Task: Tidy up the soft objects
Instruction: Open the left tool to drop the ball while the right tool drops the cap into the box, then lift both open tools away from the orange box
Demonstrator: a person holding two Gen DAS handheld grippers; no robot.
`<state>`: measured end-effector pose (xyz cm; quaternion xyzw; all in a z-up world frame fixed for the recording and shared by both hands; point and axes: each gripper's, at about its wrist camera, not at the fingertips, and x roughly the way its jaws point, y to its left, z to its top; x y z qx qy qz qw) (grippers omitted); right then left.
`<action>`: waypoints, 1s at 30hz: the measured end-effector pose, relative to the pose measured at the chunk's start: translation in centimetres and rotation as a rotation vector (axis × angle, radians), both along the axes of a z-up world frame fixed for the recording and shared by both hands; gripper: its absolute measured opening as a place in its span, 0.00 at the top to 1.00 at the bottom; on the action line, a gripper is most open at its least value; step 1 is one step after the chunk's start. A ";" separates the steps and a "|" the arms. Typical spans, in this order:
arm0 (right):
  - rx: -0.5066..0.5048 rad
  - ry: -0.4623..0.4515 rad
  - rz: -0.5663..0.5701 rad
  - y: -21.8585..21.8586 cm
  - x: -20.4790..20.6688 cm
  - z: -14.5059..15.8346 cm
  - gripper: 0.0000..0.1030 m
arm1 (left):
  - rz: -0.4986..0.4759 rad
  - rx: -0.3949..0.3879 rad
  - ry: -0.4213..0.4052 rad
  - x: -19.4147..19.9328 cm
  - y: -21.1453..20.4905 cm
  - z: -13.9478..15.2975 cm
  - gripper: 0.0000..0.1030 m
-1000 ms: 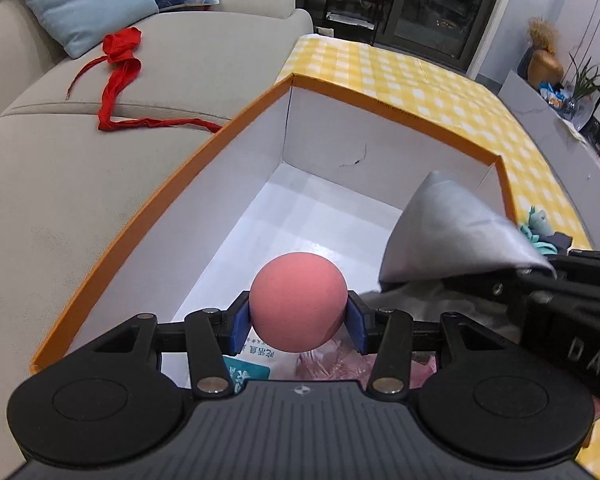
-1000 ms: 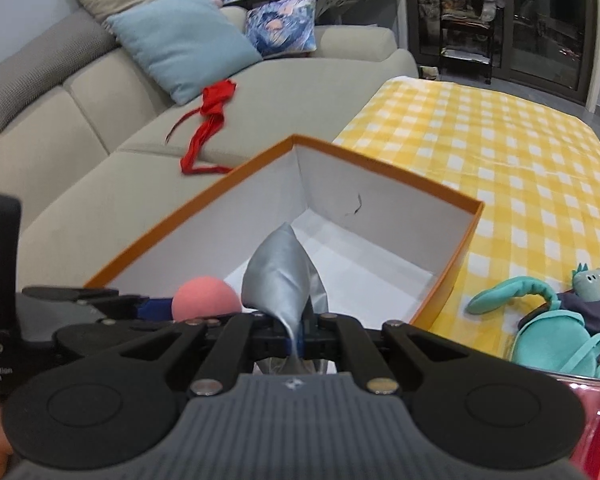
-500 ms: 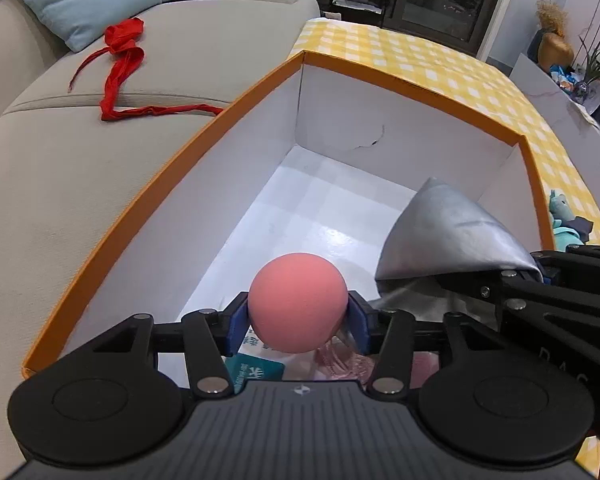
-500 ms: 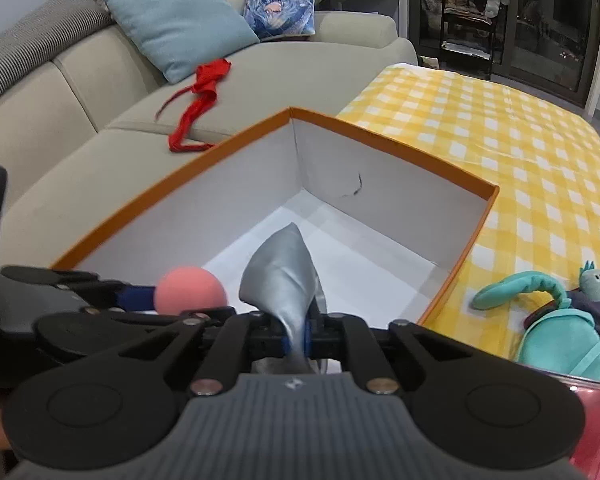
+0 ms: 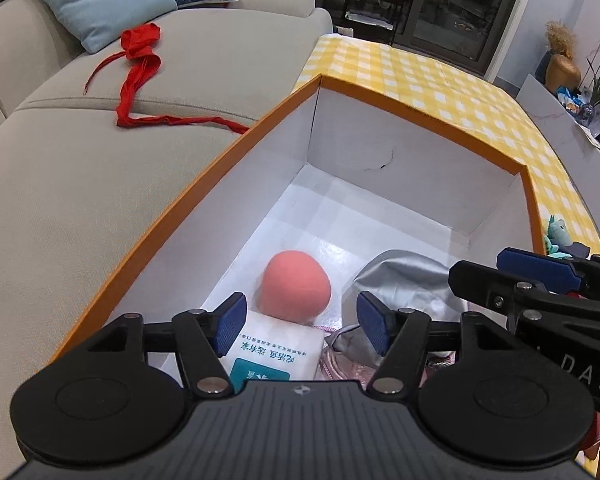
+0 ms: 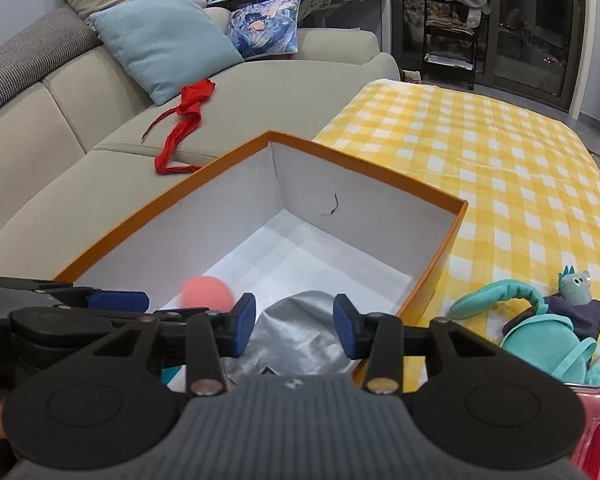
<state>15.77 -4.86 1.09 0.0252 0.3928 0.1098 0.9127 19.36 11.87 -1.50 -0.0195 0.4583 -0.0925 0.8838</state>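
Left wrist view: the left gripper [image 5: 298,322] has its jaws apart above the orange box [image 5: 188,200], holding nothing. Inside the box, the pink ball [image 5: 296,290] rests beside the silver pouch [image 5: 396,280]. The right gripper [image 6: 294,328] likewise gapes over the pouch. Beyond the box lies a yellow checked table [image 6: 500,152].

The left wrist view is taken from just above the near end of the orange box [image 5: 204,196], angled down into it, facing the sofa [image 5: 60,184]; the right wrist view is set beside it, slightly higher; box interior, sofa and yellow checked table [image 6: 520,184] are shared.
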 end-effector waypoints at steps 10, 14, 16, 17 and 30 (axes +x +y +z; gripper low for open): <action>0.010 -0.044 -0.020 -1.9 -1.1 2.4 0.53 | -0.037 0.007 -0.039 -1.2 -1.6 2.2 0.28; 0.007 -0.062 -0.044 -3.6 -2.0 3.5 0.52 | -0.059 0.017 -0.059 -2.0 -2.9 3.2 0.27; 0.008 -0.068 -0.063 -4.7 -2.3 4.0 0.52 | -0.068 0.018 -0.063 -2.2 -3.4 3.5 0.27; 0.009 -0.071 -0.075 -5.3 -2.5 4.2 0.52 | -0.072 0.018 -0.067 -2.4 -3.7 3.6 0.26; 0.035 -0.095 -0.187 -11.9 -4.7 6.1 0.51 | -0.103 0.056 -0.109 -4.1 -6.4 5.5 0.24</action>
